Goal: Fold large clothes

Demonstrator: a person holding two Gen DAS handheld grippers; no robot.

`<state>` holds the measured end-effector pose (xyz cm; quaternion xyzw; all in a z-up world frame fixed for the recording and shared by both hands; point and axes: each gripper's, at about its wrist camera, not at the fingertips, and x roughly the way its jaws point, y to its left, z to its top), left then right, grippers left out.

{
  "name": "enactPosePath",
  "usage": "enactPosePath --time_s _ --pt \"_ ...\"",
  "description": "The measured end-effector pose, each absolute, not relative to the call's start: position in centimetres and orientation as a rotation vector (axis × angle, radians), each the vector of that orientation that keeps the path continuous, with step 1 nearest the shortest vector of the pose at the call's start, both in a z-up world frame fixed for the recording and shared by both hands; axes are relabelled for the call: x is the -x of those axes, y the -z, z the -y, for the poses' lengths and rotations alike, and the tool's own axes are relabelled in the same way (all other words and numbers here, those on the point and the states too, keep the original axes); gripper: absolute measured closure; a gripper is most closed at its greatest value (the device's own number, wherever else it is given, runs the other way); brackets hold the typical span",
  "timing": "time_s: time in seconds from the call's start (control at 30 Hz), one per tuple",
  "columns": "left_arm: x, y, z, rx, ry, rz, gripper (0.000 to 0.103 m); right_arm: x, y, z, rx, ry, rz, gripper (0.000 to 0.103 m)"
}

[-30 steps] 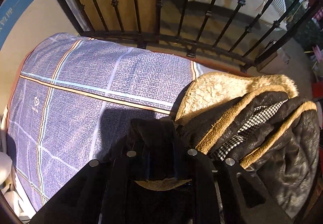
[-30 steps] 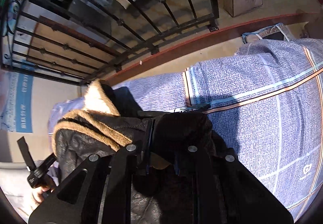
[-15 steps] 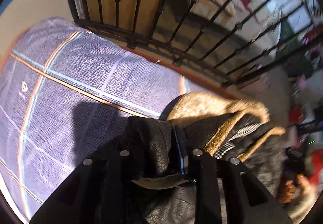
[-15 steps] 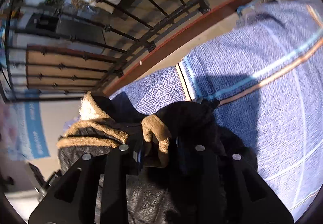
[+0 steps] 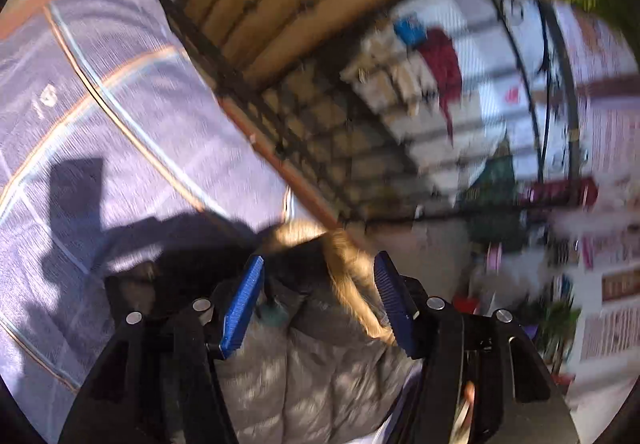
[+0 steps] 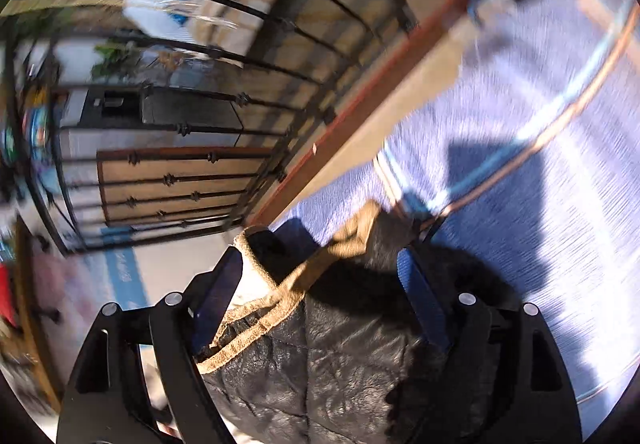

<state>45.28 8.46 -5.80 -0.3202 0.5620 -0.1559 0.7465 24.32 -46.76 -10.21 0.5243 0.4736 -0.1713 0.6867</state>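
Observation:
A dark leather jacket (image 5: 320, 372) with tan fleece trim lies bunched on a lavender bedspread (image 5: 100, 131) striped in orange and pale blue. My left gripper (image 5: 318, 302) hovers over the jacket's collar. Its jaws are opening, and its blue pads (image 5: 242, 304) stand clear of the fabric on both sides. In the right wrist view the same jacket (image 6: 320, 372) lies under my right gripper (image 6: 320, 284). Those jaws are opening wide too, and the pads (image 6: 424, 300) do not press on the leather. The fleece trim (image 6: 280, 304) runs between them.
The bedspread (image 6: 520, 115) stretches to the right of the jacket. A red-brown wooden edge (image 6: 360, 103) borders the bed. Behind it stands a black iron railing (image 6: 200, 99), with a lower room beyond. Both views are smeared by motion.
Both grippers were shut on folds of the jacket and have let go, their jaws spreading apart. Both have lifted and rolled, so the views tilt and blur.

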Motion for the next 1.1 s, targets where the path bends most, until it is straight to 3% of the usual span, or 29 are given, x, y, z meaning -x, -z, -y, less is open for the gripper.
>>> enactPosePath --time_s 0.07,0.13,0.33,0.5,0.57,0.7,0.93,1.1 --pt "-45.3 3.4 -8.9 0.618 0.292 -1.147 0.029 -24.2 6.8 45.1 -0.959 0.363 -1.046 0.023" --pt "-44.2 1.5 -8.0 0.505 0.267 -1.121 0.022 -23.9 4.2 42.7 -0.754 0.325 -1.035 0.023" --pt "-31.7 0.8 1.0 -0.070 0.374 -1.083 0.016 -18.8 1.2 33.6 -0.321 0.231 -1.026 0.021" --pt "-20.9 3.8 5.0 -0.169 0.481 -1.048 0.016 -13.0 3.6 27.2 -0.147 0.173 -1.053 0.019" --pt "-19.3 5.4 6.6 -0.199 0.475 -1.092 0.016 -12.6 6.2 25.3 -0.125 0.124 -1.157 0.019" --pt "-20.4 8.1 8.6 -0.239 0.432 -1.128 0.016 -14.2 8.3 25.0 -0.115 0.120 -1.193 0.019" --pt "-26.5 11.4 12.1 -0.287 0.362 -1.208 0.006 -21.5 10.3 27.3 -0.145 0.150 -1.252 0.012" --pt "-29.4 14.4 12.6 -0.265 0.344 -1.360 0.005 -24.8 13.8 28.2 -0.149 0.125 -1.430 0.008"
